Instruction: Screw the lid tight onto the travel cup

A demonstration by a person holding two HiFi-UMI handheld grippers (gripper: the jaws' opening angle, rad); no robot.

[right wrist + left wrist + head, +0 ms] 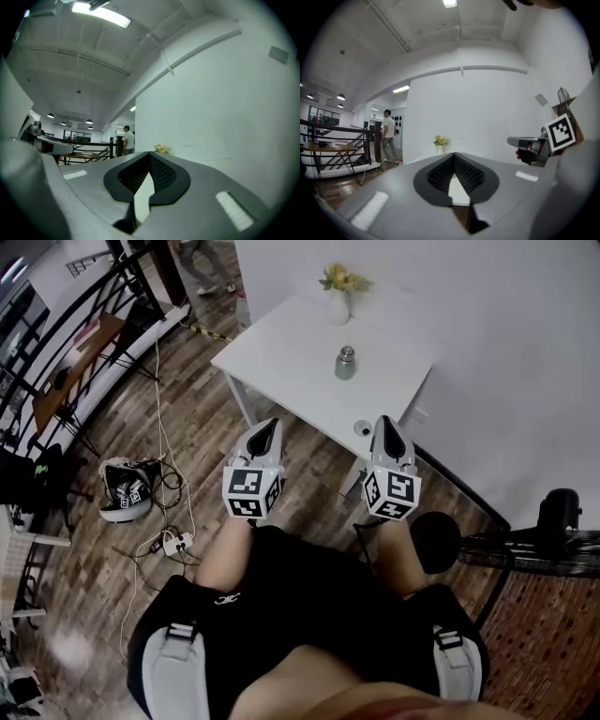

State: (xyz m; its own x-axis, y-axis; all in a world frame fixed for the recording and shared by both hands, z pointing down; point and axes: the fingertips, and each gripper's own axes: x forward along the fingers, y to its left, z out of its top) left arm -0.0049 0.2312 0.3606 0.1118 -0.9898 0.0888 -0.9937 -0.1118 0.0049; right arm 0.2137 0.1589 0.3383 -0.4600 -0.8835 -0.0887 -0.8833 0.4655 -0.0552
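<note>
A metallic travel cup (346, 363) stands upright in the middle of the white table (281, 362). A small round grey piece (363, 427), apparently the lid, lies near the table's near edge. Both grippers are held side by side above the wooden floor, short of the table. My left gripper (270, 426) is shut with nothing in it, and its jaws (453, 156) meet at the tip. My right gripper (387, 423) is also shut and empty (149, 155), close to the lid in the head view. The cup does not show in either gripper view.
A white vase of yellow flowers (338, 294) stands at the table's far side. Cables and a power strip (175, 543) lie on the floor at left beside a grey bag (127, 489). A black railing (56, 343) runs along the left. A person (387, 136) walks far off.
</note>
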